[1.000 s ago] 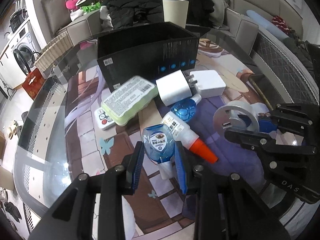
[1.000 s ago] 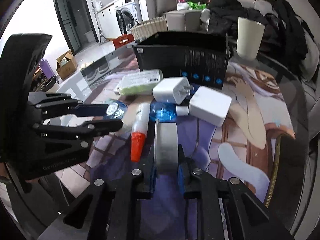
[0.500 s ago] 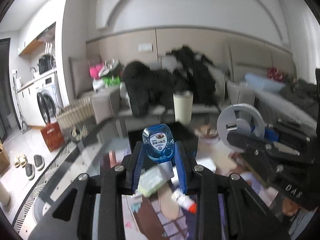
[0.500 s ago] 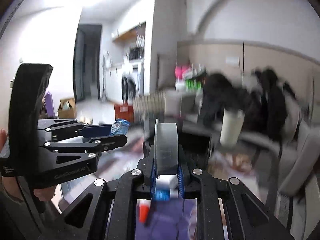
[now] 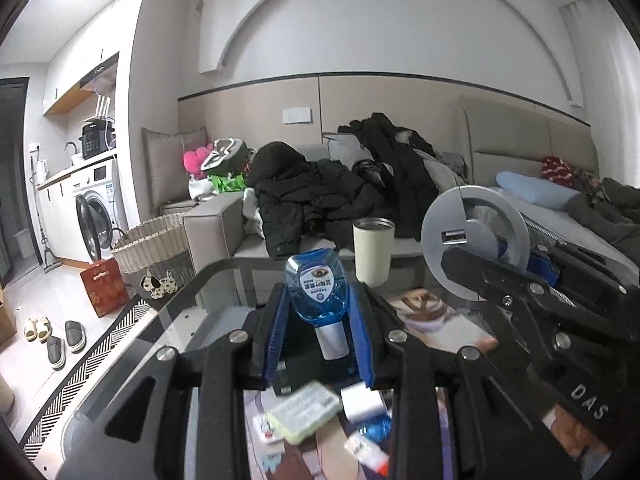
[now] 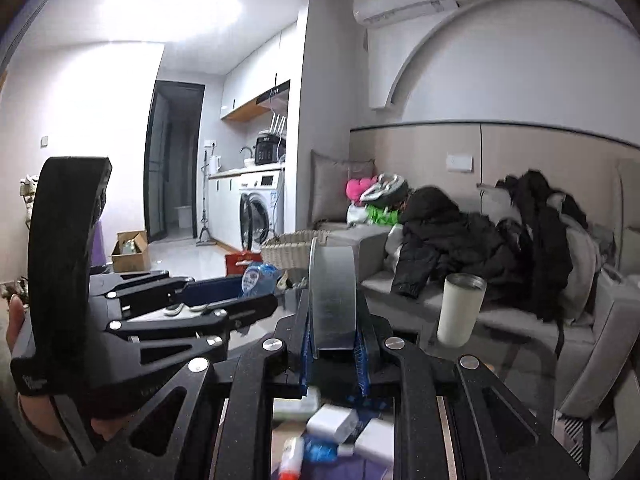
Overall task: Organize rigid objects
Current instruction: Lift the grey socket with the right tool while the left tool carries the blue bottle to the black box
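Note:
My left gripper [image 5: 320,320] is shut on a small blue bottle [image 5: 316,284] with a white cap pointing down, held well above the table. My right gripper [image 6: 332,344] is shut on a grey round disc [image 6: 332,296] with a USB port, standing on edge between the pads. In the left wrist view that grey disc [image 5: 476,240] and the right gripper [image 5: 508,268] show at the right. The left gripper [image 6: 240,292] shows at the left of the right wrist view. Below lie a green-white case [image 5: 304,412], white chargers [image 6: 332,420], a glue bottle [image 6: 292,456] and another blue bottle [image 6: 320,452].
The glass table [image 5: 180,320] carries a cream tumbler [image 5: 372,252] near its far edge. Behind it stands a sofa piled with dark clothes [image 5: 328,196], a wicker basket [image 5: 152,248] and a red bag [image 5: 104,288] on the floor, and a washing machine [image 5: 96,216].
Both grippers rose from the table and tilted up toward level, each carrying its object. The view swung from the tabletop to the sofa and wall.

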Available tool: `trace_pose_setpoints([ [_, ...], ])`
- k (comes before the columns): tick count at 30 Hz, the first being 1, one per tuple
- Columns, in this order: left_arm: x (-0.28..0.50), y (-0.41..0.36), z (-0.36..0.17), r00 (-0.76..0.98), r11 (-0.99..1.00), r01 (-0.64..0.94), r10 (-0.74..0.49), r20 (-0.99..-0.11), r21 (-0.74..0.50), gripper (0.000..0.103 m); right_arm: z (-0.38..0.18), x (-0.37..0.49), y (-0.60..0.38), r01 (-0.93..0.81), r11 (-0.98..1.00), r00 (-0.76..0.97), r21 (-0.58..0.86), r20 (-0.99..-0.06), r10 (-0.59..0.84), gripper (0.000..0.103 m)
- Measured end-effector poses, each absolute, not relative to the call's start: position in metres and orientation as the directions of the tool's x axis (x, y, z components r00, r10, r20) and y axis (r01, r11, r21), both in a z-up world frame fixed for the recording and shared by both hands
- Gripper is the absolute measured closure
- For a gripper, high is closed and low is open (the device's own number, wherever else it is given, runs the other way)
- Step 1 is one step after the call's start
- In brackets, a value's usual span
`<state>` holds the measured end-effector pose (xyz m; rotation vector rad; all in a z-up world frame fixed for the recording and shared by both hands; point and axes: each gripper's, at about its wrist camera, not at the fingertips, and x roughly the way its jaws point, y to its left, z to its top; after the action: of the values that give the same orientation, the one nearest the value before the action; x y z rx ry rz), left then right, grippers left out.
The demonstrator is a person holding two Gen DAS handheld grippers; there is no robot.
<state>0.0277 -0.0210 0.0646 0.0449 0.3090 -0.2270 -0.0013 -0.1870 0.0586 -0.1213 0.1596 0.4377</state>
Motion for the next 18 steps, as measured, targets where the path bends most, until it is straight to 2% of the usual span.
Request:
trace_pose_setpoints([
  [7, 0.054, -0.019, 0.077, 0.949, 0.982, 0.189, -0.185, -0.257, -0.012, 0.074, 0.07, 0.034, -0.177, -0.4, 0.912, 0.912, -0.097, -0.139, 0.385, 0.087],
  [18, 0.101, -0.011, 0.076, 0.965, 0.99, 0.137, -0.139, -0.224, -0.026, 0.074, 0.074, 0.111, -0.175, -0.347, 0.936, 0.93, -0.061, -0.149, 0.336, 0.087],
])
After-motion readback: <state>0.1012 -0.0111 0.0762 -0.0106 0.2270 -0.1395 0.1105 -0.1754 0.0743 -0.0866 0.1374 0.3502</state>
